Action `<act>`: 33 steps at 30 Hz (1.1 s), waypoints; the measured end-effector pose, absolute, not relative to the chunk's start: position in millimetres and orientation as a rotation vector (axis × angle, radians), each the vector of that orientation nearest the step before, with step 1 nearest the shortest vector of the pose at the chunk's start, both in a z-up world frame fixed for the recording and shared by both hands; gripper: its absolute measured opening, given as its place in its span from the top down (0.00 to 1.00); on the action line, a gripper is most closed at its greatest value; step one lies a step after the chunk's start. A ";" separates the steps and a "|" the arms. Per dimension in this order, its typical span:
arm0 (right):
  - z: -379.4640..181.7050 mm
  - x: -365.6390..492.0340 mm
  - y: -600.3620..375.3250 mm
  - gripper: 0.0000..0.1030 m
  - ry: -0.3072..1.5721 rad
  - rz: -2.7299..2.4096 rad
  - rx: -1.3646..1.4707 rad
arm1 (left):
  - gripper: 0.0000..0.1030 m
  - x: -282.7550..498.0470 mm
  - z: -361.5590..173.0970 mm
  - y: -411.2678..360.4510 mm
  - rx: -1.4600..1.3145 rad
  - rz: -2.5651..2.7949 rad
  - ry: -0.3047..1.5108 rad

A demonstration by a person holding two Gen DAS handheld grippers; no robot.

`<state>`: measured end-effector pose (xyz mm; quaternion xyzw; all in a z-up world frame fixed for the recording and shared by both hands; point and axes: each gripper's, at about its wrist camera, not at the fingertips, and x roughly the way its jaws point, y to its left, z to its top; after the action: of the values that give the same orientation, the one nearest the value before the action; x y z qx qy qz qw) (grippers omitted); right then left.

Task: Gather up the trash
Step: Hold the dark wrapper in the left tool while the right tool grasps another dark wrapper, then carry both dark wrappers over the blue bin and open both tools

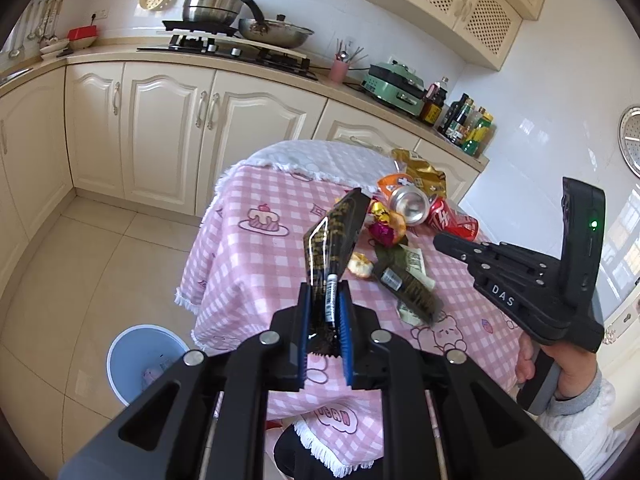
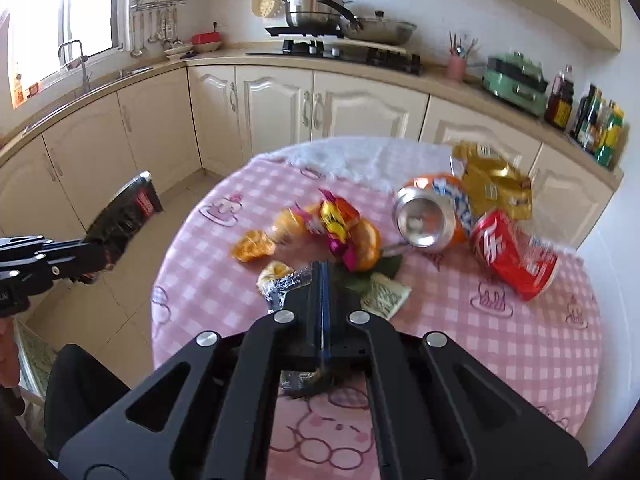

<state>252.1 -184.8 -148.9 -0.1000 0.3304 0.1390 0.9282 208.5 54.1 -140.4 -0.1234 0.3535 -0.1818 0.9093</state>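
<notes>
Home kitchen: gas hob [image 1: 236,50], cream cabinets [image 1: 168,132], sink tap [image 2: 76,60], sauce bottles [image 1: 466,124].

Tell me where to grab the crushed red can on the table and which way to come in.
Grip the red can across its dented middle, fingers either side of the body. It lies on its side at the table's right edge, the orange can and gold wrapper crowding its far left. Coming from above on the near, open side looks safest.

A steel stockpot [image 1: 214,0] and a wok [image 1: 276,32] sit on the hob [image 1: 224,48]. Further along the counter [image 1: 360,92] stand a pink utensil cup [image 1: 340,70], a green cooker [image 1: 394,88] and sauce bottles [image 1: 466,124].
</notes>
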 end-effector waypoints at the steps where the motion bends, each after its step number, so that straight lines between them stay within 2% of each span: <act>1: -149.8 255.1 -183.4 1.00 0.683 0.273 -0.208 | 0.88 208.1 -140.2 56.5 -0.258 -0.371 0.729; 5: -158.5 262.4 -182.6 0.97 0.711 0.297 -0.197 | 0.88 204.3 -140.0 66.3 -0.263 -0.363 0.724; 6: -161.4 262.8 -179.9 0.92 0.731 0.302 -0.216 | 0.88 203.5 -140.4 68.0 -0.263 -0.361 0.724; 8: -170.7 266.4 -173.8 0.29 0.770 0.295 -0.252 | 0.88 203.4 -142.5 69.6 -0.267 -0.359 0.730; 10: -178.6 266.0 -169.7 0.30 0.771 0.291 -0.283 | 0.88 202.9 -144.6 68.9 -0.270 -0.365 0.733; 13: -194.6 273.7 -170.3 0.38 0.830 0.303 -0.287 | 0.88 202.3 -146.6 67.8 -0.267 -0.369 0.738; 15: -204.4 277.6 -171.6 0.60 0.859 0.305 -0.293 | 0.88 202.3 -147.3 67.6 -0.267 -0.370 0.740; 16: -205.9 277.4 -171.7 0.65 0.854 0.304 -0.296 | 0.88 202.0 -147.4 67.7 -0.266 -0.368 0.740; 18: -204.7 274.4 -171.0 0.84 0.830 0.290 -0.325 | 0.88 202.4 -147.8 68.8 -0.267 -0.366 0.741; 20: -202.2 272.7 -171.9 0.92 0.825 0.299 -0.324 | 0.88 203.5 -148.0 69.2 -0.270 -0.364 0.742; 33: -173.8 252.2 -174.9 0.97 0.726 0.269 -0.298 | 0.88 204.4 -151.3 74.5 -0.284 -0.364 0.741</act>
<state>252.2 -174.9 -173.8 -0.1446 0.3525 0.1306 0.9153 204.4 74.5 -151.3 -0.1376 0.3587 -0.1764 0.9062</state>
